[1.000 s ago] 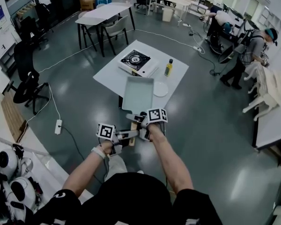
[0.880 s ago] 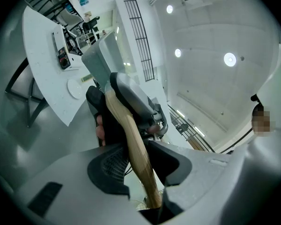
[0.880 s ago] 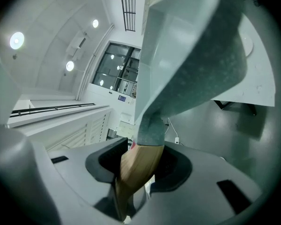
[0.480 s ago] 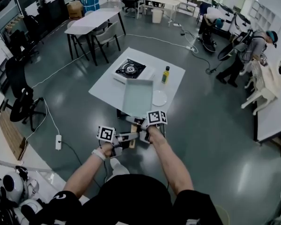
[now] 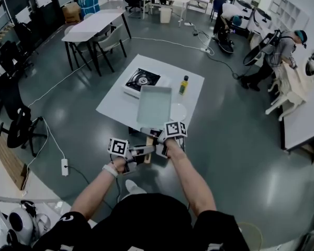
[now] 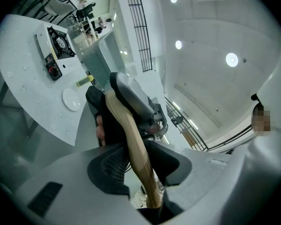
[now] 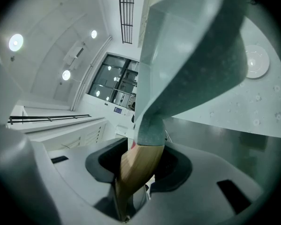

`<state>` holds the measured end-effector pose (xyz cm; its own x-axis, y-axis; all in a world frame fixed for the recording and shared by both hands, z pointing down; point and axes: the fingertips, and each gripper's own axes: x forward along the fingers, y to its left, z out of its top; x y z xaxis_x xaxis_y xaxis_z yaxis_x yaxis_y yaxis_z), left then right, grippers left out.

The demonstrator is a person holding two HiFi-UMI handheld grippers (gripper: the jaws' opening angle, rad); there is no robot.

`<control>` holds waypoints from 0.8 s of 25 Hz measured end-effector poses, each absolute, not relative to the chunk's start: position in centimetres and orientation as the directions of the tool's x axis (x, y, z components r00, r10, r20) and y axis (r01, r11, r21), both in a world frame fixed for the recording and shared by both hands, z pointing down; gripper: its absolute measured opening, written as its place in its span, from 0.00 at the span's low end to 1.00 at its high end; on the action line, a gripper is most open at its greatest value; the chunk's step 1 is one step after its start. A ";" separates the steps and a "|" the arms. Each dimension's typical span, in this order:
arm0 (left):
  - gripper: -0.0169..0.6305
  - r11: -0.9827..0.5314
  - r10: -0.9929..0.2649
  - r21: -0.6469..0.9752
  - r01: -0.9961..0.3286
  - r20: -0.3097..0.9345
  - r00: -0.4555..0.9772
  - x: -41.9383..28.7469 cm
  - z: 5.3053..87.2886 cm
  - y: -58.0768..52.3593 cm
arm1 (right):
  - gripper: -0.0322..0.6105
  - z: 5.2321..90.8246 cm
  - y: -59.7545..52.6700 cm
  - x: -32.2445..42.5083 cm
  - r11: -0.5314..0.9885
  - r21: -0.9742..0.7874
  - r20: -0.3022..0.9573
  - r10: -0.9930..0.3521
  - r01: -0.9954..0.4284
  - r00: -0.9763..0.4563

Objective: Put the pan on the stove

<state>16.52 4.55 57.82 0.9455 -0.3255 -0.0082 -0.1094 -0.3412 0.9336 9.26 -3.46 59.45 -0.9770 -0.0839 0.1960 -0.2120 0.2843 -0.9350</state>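
Observation:
I hold a square grey-green pan (image 5: 154,105) level in the air by its wooden handle (image 5: 148,143), over the near edge of a white table (image 5: 115,106). My left gripper (image 5: 144,151) is shut on the handle's rear end (image 6: 131,139). Just ahead of it, my right gripper (image 5: 158,140) is shut on the handle where it joins the pan (image 7: 192,55). The portable stove (image 5: 141,81) sits on the table's far left part, beyond the pan. The left gripper view shows the stove (image 6: 56,41) far ahead, past the right gripper.
A yellow bottle (image 5: 183,85) and a white plate (image 5: 178,111) stand on the table right of the pan. Cables and a power strip (image 5: 65,166) lie on the floor at left. Another table with chairs (image 5: 91,25) stands behind. A person (image 5: 277,51) bends at the far right.
Both grippers have carried the pan forward together; the table and stove now lie nearer, and the pan's front reaches over the table's near edge. The grip on the handle is unchanged.

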 end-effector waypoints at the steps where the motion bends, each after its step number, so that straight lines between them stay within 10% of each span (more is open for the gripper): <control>1: 0.21 -0.341 -0.321 0.934 -0.107 -0.009 0.947 16.1 57.7 4.3 | 0.26 59.4 -3.7 8.9 0.283 -0.935 0.198 -0.089 -0.216 -0.976; 20: 0.21 -0.329 -0.307 0.937 -0.121 0.015 0.952 5.6 58.2 2.6 | 0.27 59.5 -5.6 -1.6 0.289 -0.935 0.184 -0.102 -0.206 -0.978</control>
